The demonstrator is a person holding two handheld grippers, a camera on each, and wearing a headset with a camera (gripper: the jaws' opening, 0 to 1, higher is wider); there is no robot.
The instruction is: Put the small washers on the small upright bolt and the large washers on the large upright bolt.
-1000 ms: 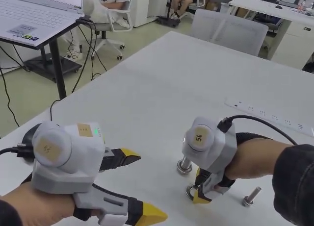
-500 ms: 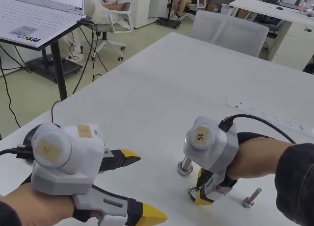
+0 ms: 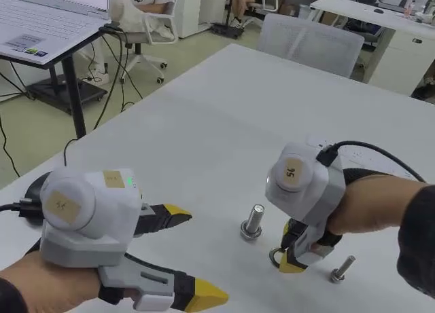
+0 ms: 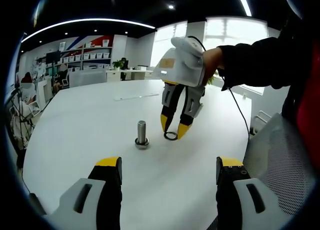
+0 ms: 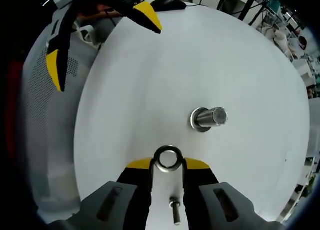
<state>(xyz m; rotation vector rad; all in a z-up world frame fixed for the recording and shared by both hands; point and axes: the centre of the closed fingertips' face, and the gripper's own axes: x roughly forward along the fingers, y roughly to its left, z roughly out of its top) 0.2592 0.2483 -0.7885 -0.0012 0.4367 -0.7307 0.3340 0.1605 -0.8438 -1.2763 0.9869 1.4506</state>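
The large bolt stands upright on the white table, with a wide metal ring at its base. Just right of it my right gripper is shut on a large washer, held off the table beside the bolt. The washer sits gripped between the yellow tips. The small bolt stands further right, below the right gripper. My left gripper is open at the lower left, with nothing between its jaws. In the left gripper view the bolt and washer lie ahead.
A white power strip lies on the table at the right. A grey chair stands at the far edge. A laptop rests on a side stand to the left, its cables hanging down. A person sits far behind.
My right gripper has risen and drifted right with the washer, uncovering the large bolt. The left gripper has held its place. The head camera has shifted slightly.
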